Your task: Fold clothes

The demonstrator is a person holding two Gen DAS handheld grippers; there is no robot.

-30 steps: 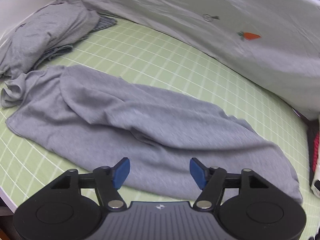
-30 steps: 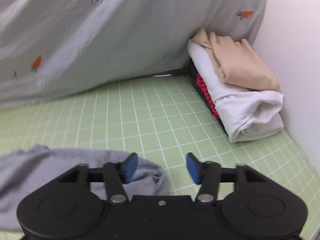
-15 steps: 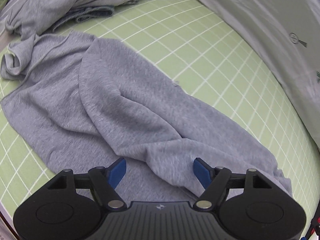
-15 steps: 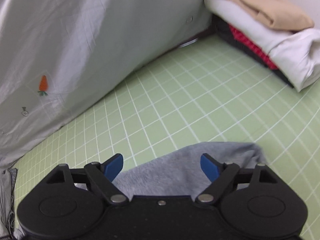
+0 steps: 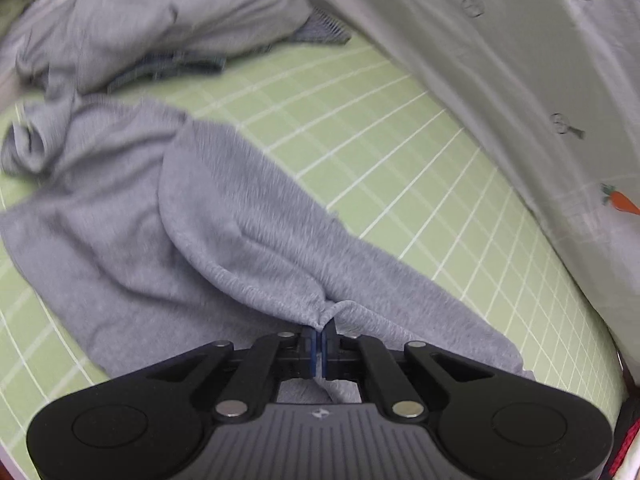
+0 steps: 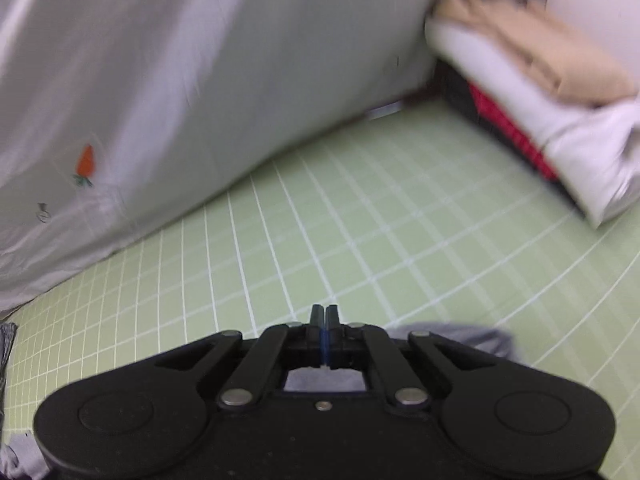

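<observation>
Now my left tongs (image 5: pixel 319 330) are pinching a gathered ridge of the grey garment (image 5: pixel 192 216), which sprawls across the green checked surface (image 5: pixel 384 120), ready to carry a fold. My right tongs (image 6: pixel 325 316) are pressed together; any cloth between them is hidden.

A soft grey cloth garment (image 5: pixel 224 232) lies spread out and rumpled on the green mat with white squares (image 5: pixel 400 152). One part is folded over on top, and its edge is bunched up into a little peak at the near side. The far left end is rolled into a lump. In the right wrist view a small grey piece (image 6: pixel 460 340) shows, probably the same garment.
</observation>
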